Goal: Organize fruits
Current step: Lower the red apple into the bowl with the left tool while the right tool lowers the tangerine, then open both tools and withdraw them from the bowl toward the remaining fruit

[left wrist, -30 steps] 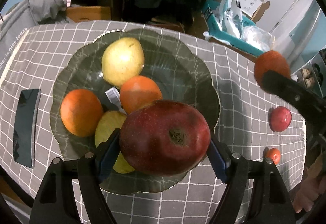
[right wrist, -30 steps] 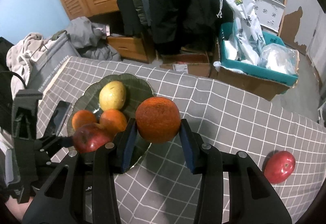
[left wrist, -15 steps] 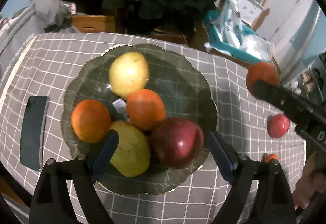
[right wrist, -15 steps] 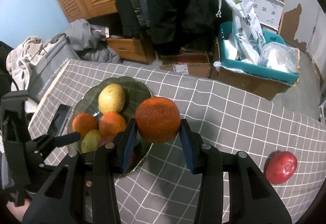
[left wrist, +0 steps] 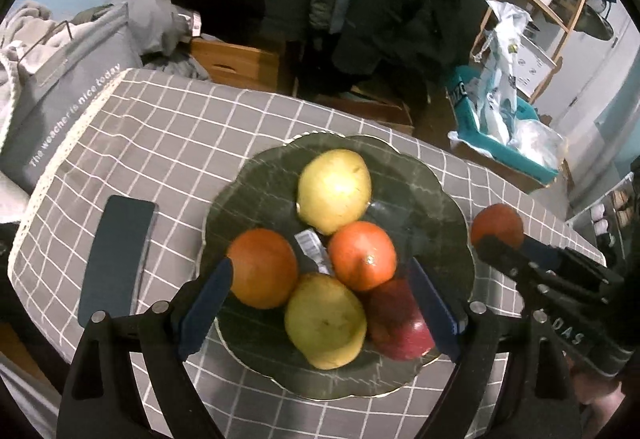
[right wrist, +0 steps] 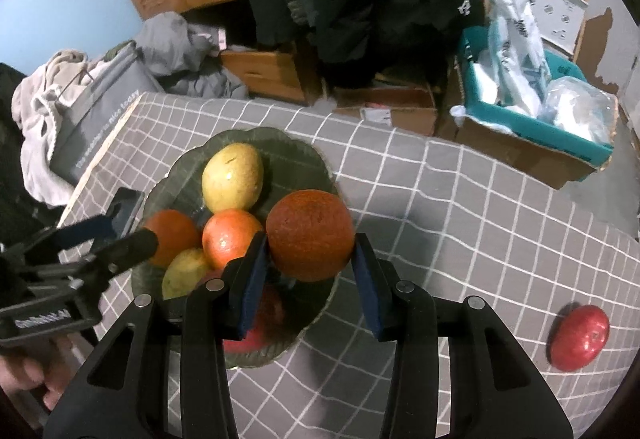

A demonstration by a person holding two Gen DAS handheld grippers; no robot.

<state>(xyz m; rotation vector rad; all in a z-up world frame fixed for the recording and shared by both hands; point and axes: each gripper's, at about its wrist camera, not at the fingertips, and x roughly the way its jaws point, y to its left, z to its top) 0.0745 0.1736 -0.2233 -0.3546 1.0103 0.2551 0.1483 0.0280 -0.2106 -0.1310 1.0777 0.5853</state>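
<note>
checked tablecloth (left wrist: 168,143), phone (left wrist: 116,259) beside plate (left wrist: 448,223)

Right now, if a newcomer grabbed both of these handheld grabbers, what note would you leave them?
Left gripper: jaws open, empty, above the plate.
Right gripper: jaws shut on an orange, at the plate's right edge.
Done: the plate holds two pears, two oranges and a red apple.
Left: set the held orange down, then fetch the other red apple lying on the tablecloth.
</note>
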